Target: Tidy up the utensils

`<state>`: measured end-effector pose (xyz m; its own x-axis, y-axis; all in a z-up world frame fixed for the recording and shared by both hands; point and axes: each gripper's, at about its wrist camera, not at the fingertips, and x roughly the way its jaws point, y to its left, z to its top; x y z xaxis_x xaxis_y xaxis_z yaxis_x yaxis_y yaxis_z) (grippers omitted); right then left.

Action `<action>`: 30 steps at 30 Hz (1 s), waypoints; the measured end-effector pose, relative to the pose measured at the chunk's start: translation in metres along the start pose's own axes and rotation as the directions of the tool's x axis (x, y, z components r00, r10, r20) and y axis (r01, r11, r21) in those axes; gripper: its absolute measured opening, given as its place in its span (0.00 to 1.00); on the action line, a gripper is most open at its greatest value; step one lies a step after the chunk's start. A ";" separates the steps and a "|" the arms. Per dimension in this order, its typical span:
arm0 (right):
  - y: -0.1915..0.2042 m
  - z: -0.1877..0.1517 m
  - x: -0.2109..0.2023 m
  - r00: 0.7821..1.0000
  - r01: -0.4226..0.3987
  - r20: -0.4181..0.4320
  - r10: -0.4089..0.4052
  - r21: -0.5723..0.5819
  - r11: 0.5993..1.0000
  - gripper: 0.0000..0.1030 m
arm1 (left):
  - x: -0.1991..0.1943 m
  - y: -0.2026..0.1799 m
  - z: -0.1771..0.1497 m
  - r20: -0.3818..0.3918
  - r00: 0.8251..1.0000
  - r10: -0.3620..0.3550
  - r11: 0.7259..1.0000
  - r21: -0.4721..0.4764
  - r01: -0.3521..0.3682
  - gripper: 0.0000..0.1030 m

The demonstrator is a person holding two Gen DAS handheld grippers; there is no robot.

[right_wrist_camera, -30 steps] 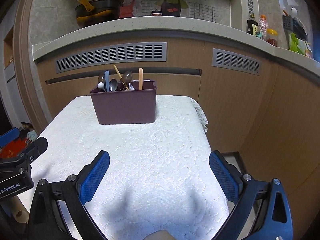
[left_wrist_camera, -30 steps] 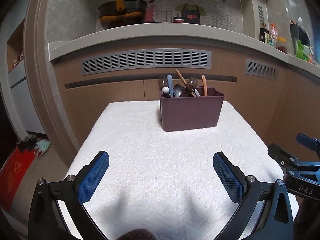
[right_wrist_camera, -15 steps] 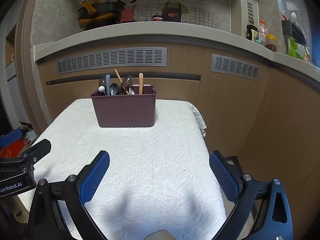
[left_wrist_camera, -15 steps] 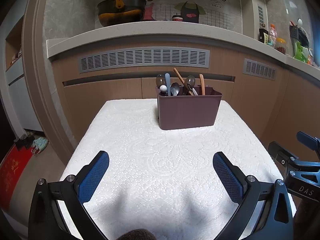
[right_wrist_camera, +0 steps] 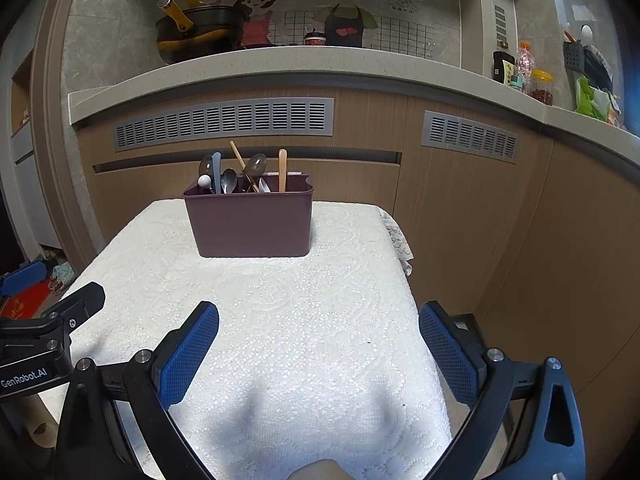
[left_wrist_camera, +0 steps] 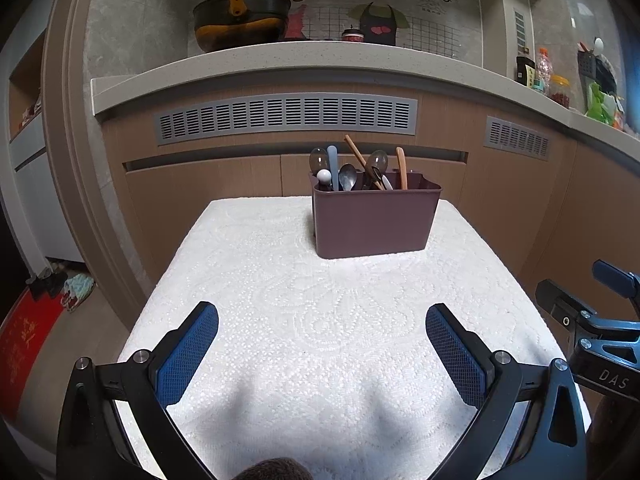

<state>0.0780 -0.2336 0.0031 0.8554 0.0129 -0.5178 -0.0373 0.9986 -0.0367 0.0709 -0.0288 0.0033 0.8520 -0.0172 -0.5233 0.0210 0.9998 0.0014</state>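
**Two grippers wide open above a cloth-covered desk**

Both held low over the near end of the desk [left_wrist_camera: 256, 264], side by side and well apart from the task's things. Left gripper [left_wrist_camera: 322, 320]: blue pads spread to full width, nothing between them, only white embossed cloth below. Right gripper [right_wrist_camera: 319, 318]: likewise spread wide and empty, poised nearer the desk's right edge, where the cloth [right_wrist_camera: 396, 240] droops over the corner. Black frame of the right gripper visible at the right margin of the left wrist view; frame of the left one visible at the left margin of the right wrist view.

Toward the far end of the desk, upright: a maroon utensil holder [left_wrist_camera: 374, 220], rectangular, resting on the cloth. Standing inside and poking above the rim: several spoons [left_wrist_camera: 347, 177], a pale blue handle [left_wrist_camera: 333, 164], a white ball-ended piece [left_wrist_camera: 324, 176], tilted wooden chopsticks [left_wrist_camera: 356, 152] and a wooden handle [left_wrist_camera: 401, 166] at the right. Which inner compartment holds which: cannot tell.

Behind the desk, brown cabinet fronts with grey vent grilles [left_wrist_camera: 286, 117] under a pale kitchen counter [left_wrist_camera: 280, 58], carrying a dark pot with yellow handle [left_wrist_camera: 240, 20].
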 end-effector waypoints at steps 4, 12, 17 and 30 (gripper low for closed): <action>0.000 0.000 0.000 1.000 -0.001 0.000 0.001 -0.001 1.000 0.97 | -0.001 0.000 0.000 -0.001 1.000 -0.003 1.000 -0.003 0.003 1.00; 0.000 0.000 0.000 1.000 -0.002 0.006 0.002 -0.001 1.000 0.97 | -0.001 0.000 0.000 -0.004 1.000 -0.006 1.000 -0.004 0.006 1.00; 0.000 -0.001 -0.001 1.000 -0.005 0.006 0.005 -0.001 1.000 0.97 | -0.001 -0.003 -0.001 -0.012 1.000 -0.012 1.000 0.005 0.012 1.00; 0.000 -0.001 -0.003 1.000 -0.006 0.008 0.006 -0.004 1.000 0.97 | -0.001 -0.003 -0.002 -0.014 1.000 -0.004 1.000 -0.005 0.004 1.00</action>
<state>0.0748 -0.2332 0.0035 0.8591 0.0197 -0.5114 -0.0449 0.9983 -0.0369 0.0690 -0.0314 0.0021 0.8447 -0.0210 -0.5348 0.0218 0.9998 -0.0048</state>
